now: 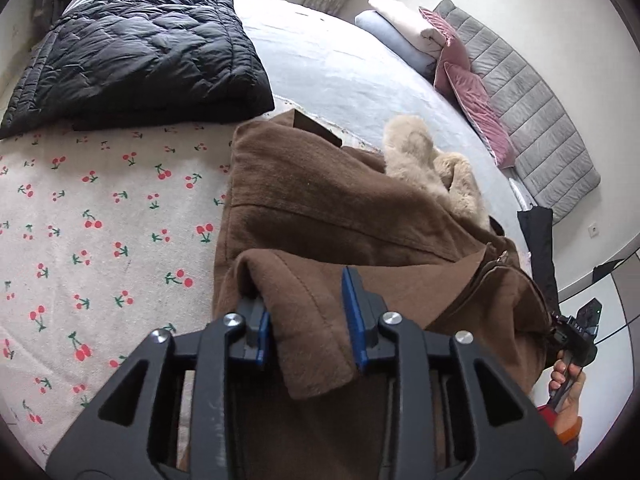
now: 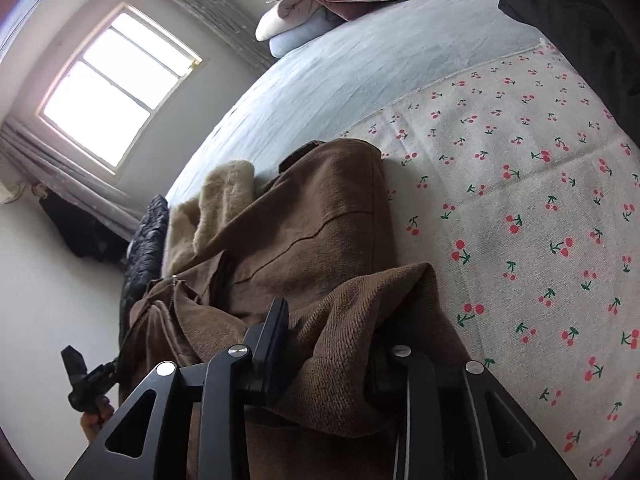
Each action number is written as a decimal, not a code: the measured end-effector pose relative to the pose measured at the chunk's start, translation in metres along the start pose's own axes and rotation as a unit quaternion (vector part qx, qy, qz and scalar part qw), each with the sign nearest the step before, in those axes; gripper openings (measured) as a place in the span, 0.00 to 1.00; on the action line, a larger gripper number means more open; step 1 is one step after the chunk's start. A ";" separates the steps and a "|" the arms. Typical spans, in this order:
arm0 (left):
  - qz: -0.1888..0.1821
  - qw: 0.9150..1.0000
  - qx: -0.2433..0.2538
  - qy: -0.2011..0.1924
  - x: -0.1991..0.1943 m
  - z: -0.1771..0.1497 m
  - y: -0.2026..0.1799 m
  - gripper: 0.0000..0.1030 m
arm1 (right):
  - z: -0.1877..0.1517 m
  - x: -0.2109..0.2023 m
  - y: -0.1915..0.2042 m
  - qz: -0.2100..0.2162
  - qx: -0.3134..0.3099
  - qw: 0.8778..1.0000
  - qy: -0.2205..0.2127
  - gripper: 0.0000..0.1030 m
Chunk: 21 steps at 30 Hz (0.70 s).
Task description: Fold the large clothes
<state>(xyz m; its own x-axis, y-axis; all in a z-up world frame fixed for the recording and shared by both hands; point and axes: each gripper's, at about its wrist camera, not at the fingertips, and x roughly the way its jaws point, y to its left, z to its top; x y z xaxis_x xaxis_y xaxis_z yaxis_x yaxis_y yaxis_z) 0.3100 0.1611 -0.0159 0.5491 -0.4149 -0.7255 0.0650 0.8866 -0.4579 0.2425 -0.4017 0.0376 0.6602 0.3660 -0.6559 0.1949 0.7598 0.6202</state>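
Left tongs (image 1: 310, 316): blue-padded fingers (image 1: 354, 312) stand on either side of a thick fold of the brown woollen coat with a beige fur collar (image 1: 320, 208). Cloth fills the gap and drapes down over the frame below; the pads look clenched on that fold.

Right tongs (image 2: 332, 344): a bunched hem of the same brown coat (image 2: 320, 216) is wedged between the two black fingers, one finger (image 2: 276, 328) showing on the left, the other buried under fabric. Grasping the coat.

The coat lies on the bed, partly folded, its body resting on the cream blanket printed with red cherries (image 1: 100, 220) and its near edge lifted by both tongs. The beige fur collar (image 1: 432, 164) sits at the far end, on the pale blue bed sheet (image 1: 340, 64). An open zip (image 1: 492, 268) runs along the coat's right side in the left wrist view.

In the left view, the other gripper and the hand (image 1: 568, 380) holding it show at the lower right edge.

Around: black quilted puffer jacket, folded (image 1: 136, 52), on the far left of the bed, its near edge over the cherry blanket. Pink velvet cushions (image 1: 472, 96) and folded pale bedding (image 1: 400, 28) by the grey padded headboard (image 1: 540, 120). Window (image 2: 116, 84) with curtains in the right wrist view.
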 end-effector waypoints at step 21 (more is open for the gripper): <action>0.117 0.980 0.157 0.033 0.029 0.015 -0.009 0.78 | 0.020 0.022 0.027 -0.132 -0.113 0.985 0.009 0.69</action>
<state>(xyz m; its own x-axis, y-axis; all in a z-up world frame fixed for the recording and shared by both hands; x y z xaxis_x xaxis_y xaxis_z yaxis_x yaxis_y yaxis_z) 0.3376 0.1441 -0.0248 0.5255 -0.1957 -0.8280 0.2029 0.9739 -0.1014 0.2767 -0.3838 0.0478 0.5949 0.1478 -0.7901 0.1896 0.9294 0.3167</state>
